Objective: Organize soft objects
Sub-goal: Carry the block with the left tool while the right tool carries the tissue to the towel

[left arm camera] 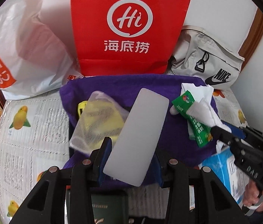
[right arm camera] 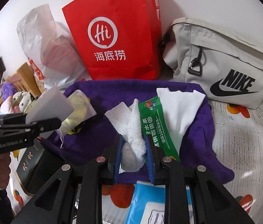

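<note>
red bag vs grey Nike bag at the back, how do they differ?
The red paper bag stands upright, stiff and flat-faced; the grey Nike bag lies slumped on its side, soft fabric. The red paper bag carries a white "Hi" logo, the grey Nike bag a black swoosh and a zip pull. Both sit behind the purple cloth, against the wall.

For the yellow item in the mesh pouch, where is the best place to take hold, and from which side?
Probably the near corner of the mesh pouch, approached from the front edge of the purple cloth. The loose flat netting there pinches easily; the left gripper already holds a white card.
</note>
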